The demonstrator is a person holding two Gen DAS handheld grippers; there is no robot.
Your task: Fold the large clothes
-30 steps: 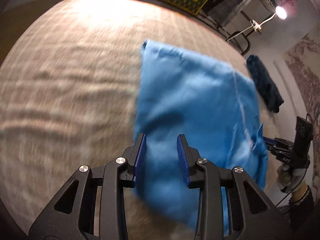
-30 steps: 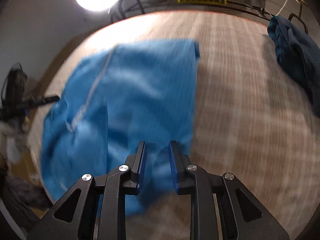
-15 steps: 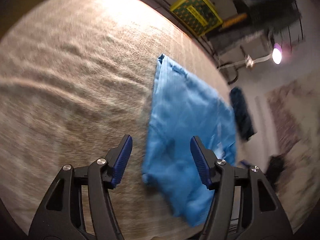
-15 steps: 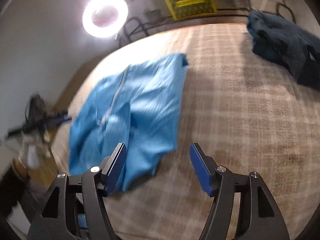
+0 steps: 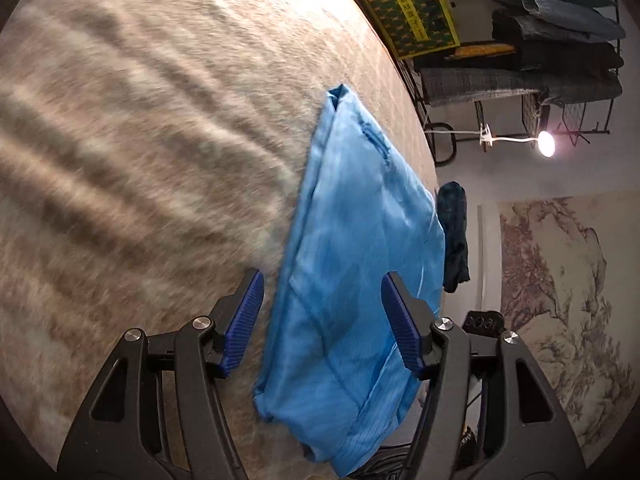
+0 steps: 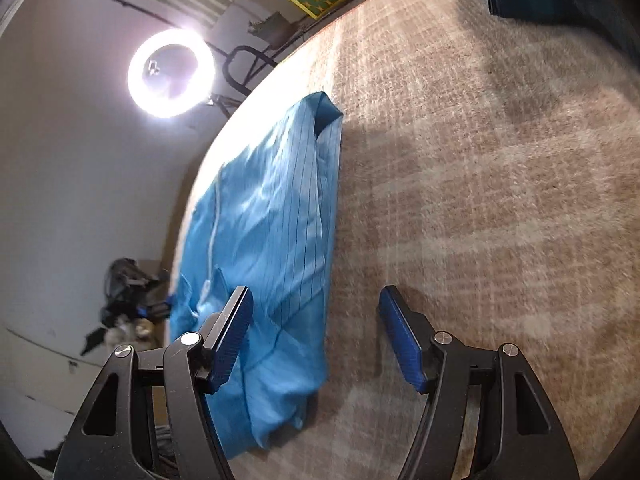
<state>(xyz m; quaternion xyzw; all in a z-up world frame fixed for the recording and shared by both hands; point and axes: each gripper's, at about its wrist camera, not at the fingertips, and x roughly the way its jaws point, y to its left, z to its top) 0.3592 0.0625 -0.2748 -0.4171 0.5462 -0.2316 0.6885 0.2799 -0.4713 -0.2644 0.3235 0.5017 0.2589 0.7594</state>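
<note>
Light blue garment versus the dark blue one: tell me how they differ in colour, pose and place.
The light blue garment is bright sky blue with thin dark stripes; the dark blue garment is deep navy. The light one lies spread and folded flat into a long panel; the dark one sits in a bunched heap. The light one lies just ahead of both grippers, the dark one further off. Both rest on the beige plaid cover.

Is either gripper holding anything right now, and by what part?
Nothing is held. Both the left gripper and right gripper are open above the blue garment.
</note>
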